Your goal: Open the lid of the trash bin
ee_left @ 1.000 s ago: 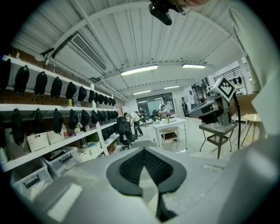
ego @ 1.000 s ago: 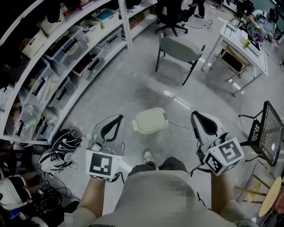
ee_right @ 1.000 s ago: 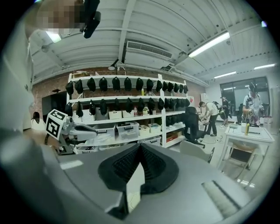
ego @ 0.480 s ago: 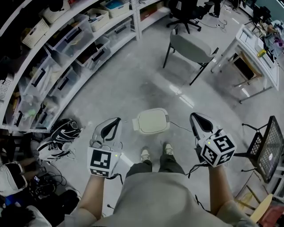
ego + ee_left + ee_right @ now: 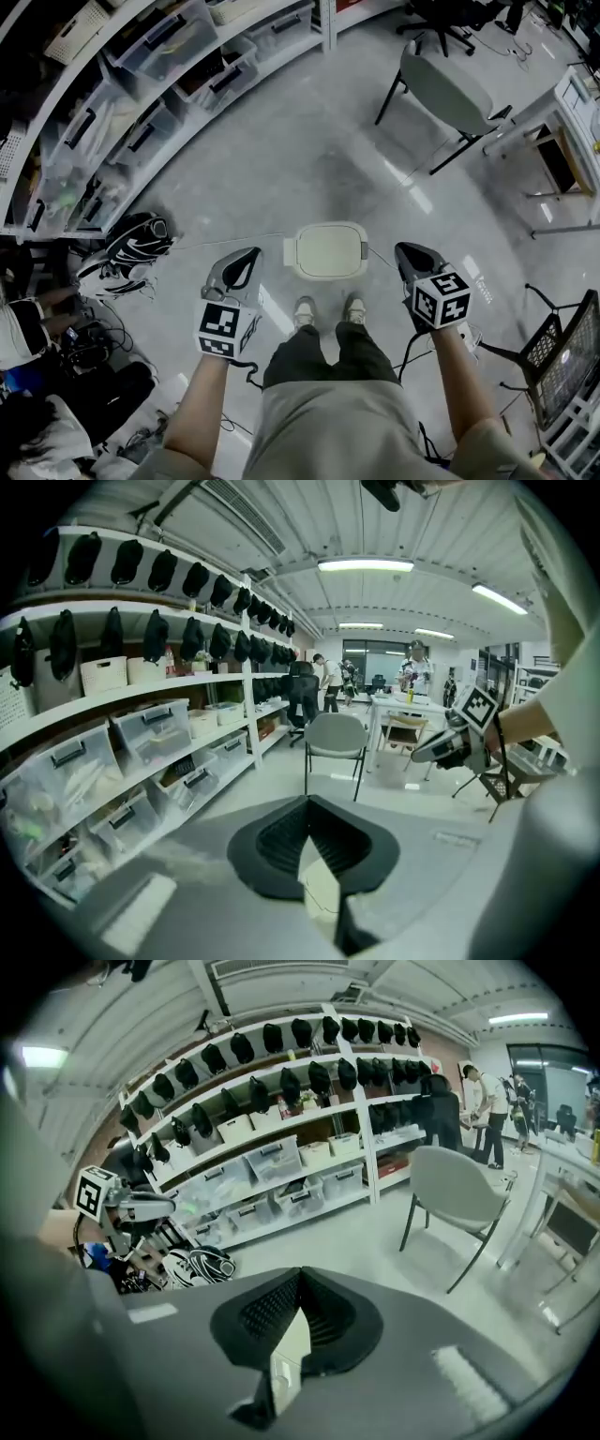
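The trash bin [image 5: 328, 250] is a pale cream box on the grey floor, seen from above, with its lid down flat. It stands just ahead of the person's shoes [image 5: 305, 311]. My left gripper [image 5: 249, 253] hangs to the bin's left, jaws shut with the tips together and holding nothing. To the bin's right hangs my right gripper [image 5: 401, 248], likewise shut and empty. Neither touches the bin. A pale patch shows through the loop of the shut jaws in the left gripper view [image 5: 307, 800] and the right gripper view [image 5: 300, 1272].
White shelves [image 5: 141, 84] with clear storage boxes run along the left. A helmet and bags [image 5: 131, 246] lie on the floor at left. A grey chair [image 5: 450, 94] stands ahead at right, and a black mesh chair [image 5: 562, 356] at the far right. A thin cable [image 5: 225, 237] crosses the floor.
The person has stepped forward, so the bin now sits right at the feet. Both grippers have come level with the bin's sides and stay shut.
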A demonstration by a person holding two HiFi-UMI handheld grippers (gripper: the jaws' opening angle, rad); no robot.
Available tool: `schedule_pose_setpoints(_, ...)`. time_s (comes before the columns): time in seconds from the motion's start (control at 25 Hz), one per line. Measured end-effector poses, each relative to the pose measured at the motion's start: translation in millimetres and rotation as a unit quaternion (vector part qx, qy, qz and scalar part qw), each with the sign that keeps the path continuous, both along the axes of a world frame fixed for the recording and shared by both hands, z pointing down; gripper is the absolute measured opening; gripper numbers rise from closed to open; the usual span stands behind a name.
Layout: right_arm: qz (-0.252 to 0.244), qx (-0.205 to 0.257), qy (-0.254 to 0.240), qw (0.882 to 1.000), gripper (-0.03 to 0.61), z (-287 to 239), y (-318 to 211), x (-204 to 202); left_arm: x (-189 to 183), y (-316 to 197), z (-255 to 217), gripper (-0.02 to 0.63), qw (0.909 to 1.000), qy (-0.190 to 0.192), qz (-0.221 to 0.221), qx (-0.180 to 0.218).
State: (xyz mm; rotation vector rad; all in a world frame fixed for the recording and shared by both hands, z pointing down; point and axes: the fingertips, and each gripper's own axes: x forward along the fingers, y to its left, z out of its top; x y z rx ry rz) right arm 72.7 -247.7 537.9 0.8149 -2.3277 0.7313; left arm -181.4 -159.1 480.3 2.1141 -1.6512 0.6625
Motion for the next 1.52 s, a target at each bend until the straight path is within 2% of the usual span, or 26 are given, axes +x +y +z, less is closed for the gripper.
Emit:
schedule_pose_setpoints(0.32, 0.000, -0.066, 0.008, 0.998, 0.003, 141, -12, 4, -2, 1, 117, 0.002, 0.9980, -0.006, -0.017, -0.061)
schedule_pose_setpoints(0.64, -0.013, -0.130, 0.054, 0.990, 0.003, 299, 6, 11, -3, 25, 229, 0.002, 0.9926, 0.010, -0.033, -0.116)
schedule_pose_setpoints(0.88, -0.020, -0.166, 0.091, 0.982, 0.003, 391, 16, 12, -12, 47, 300, 0.002, 0.9861, 0.022, -0.053, -0.156)
schedule_pose_setpoints(1.12, -0.043, -0.171, 0.147, 0.973, 0.005, 433, 23, 19, -19, 55, 326, 0.002, 0.9838, 0.028, -0.060, -0.167)
schedule_pose_setpoints(1.36, -0.018, -0.176, 0.125, 0.976, 0.005, 429, 20, 17, -31, 59, 320, 0.002, 0.9850, 0.027, -0.068, -0.157)
schedule_pose_setpoints(1.52, 0.014, -0.166, 0.105, 0.980, 0.003, 386, 15, 9, -48, 72, 294, 0.002, 0.9818, 0.040, -0.104, -0.154)
